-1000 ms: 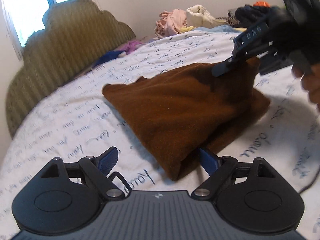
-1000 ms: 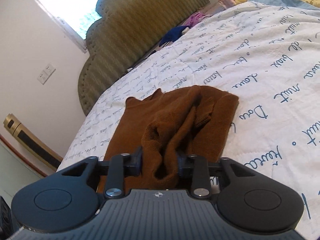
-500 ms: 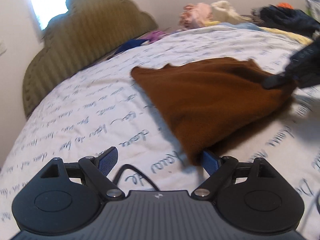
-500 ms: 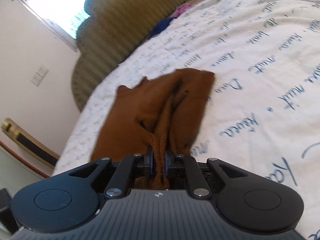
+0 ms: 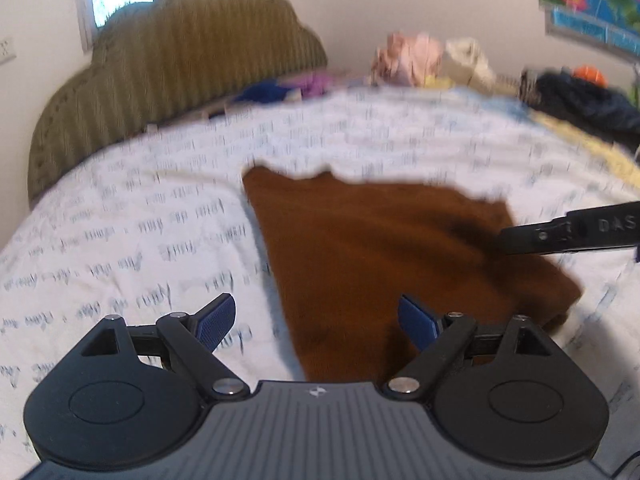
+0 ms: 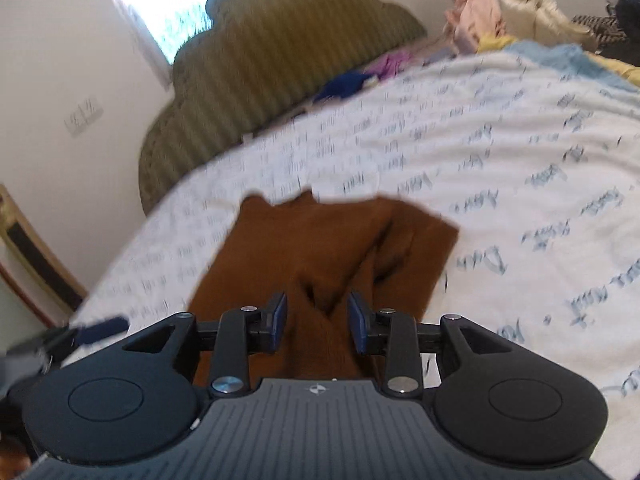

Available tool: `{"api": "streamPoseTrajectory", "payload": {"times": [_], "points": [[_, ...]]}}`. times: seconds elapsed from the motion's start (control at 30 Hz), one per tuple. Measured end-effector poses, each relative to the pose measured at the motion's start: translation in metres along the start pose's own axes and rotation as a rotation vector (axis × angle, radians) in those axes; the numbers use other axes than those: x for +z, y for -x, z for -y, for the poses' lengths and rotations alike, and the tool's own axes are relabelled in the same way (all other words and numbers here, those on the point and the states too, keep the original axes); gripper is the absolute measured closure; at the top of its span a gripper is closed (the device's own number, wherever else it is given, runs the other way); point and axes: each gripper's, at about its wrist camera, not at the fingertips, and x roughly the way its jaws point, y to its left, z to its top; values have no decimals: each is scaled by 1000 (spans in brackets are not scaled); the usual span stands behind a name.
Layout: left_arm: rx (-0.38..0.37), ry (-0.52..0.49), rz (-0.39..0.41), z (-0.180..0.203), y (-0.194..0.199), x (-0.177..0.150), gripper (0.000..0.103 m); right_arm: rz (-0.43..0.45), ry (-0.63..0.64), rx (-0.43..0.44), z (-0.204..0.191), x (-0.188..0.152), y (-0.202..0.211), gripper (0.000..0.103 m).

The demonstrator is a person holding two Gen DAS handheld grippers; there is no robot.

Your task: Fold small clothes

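Note:
A small brown garment (image 5: 372, 252) lies folded on the white bedsheet with blue writing (image 5: 140, 220). My left gripper (image 5: 316, 320) is open just above the garment's near edge, with nothing between its blue pads. My right gripper (image 6: 318, 322) is open, its pads apart on either side of a raised fold of the brown garment (image 6: 320, 248). A finger of the right gripper (image 5: 568, 232) reaches in from the right in the left wrist view, over the garment's right side.
An olive padded headboard (image 5: 172, 60) stands at the back left under a window. A pile of other clothes (image 5: 424, 60) lies at the far side of the bed, with dark clothes (image 5: 580, 100) at the far right.
My right gripper, shut on a fold of the brown garment half a second ago, has opened. The garment now lies flatter. My left gripper has moved over its near edge, still open.

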Motion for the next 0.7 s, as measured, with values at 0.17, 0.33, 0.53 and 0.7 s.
{"api": "streamPoseTrajectory", "payload": {"times": [0.17, 0.33, 0.53, 0.7], "points": [[-3, -32, -2, 3, 2, -15, 14, -6, 8, -73, 10, -15, 5, 63], [-29, 50, -26, -3, -3, -2, 14, 54, 43, -38, -6, -3, 11, 63], [-9, 50, -53, 1, -7, -4, 14, 1, 88, -73, -11, -16, -6, 61], [-10, 56, -63, 0, -8, -4, 14, 5, 56, -76, -4, -17, -3, 61]]}}
